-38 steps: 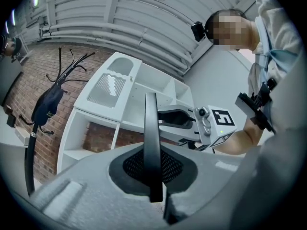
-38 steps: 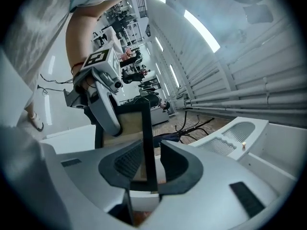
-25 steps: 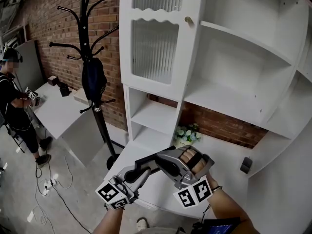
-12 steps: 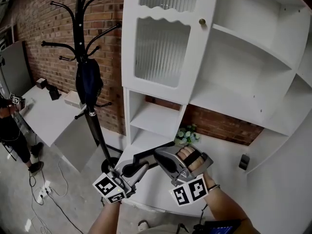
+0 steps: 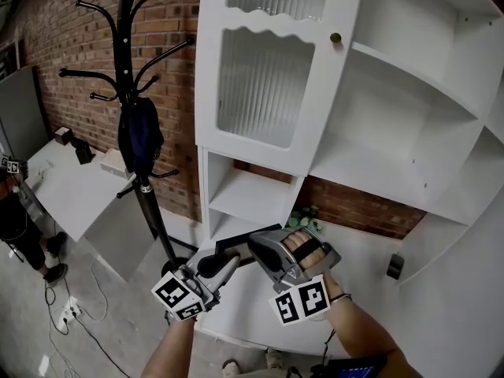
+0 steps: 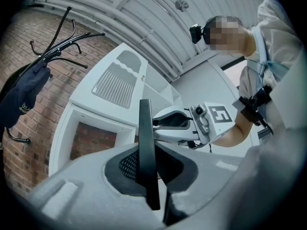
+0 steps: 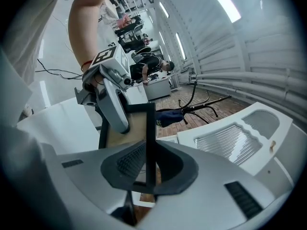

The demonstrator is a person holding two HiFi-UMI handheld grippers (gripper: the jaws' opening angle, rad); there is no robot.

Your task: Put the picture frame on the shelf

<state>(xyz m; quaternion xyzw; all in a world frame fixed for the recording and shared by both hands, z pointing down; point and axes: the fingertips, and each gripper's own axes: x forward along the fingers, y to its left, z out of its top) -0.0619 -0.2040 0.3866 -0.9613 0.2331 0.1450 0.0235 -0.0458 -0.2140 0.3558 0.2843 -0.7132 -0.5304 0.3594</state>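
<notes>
Picture frame (image 5: 248,236) is in the air over the front of the white table (image 5: 370,252), pinched from both sides. The left gripper (image 5: 227,261) has its jaws clamped on one edge. The right gripper (image 5: 257,247) has jaws that have just been closing, and they grip the opposite rail, which sits squarely between them. The white shelf unit (image 5: 206,93) stands dead ahead, its open cubby (image 5: 246,197) nearest. My call: move both hands as one so the frame can't twist, steer clear of the flowers (image 5: 304,220), clear the shelf lip, and seat the bottom edge fully before easing either grip.
</notes>
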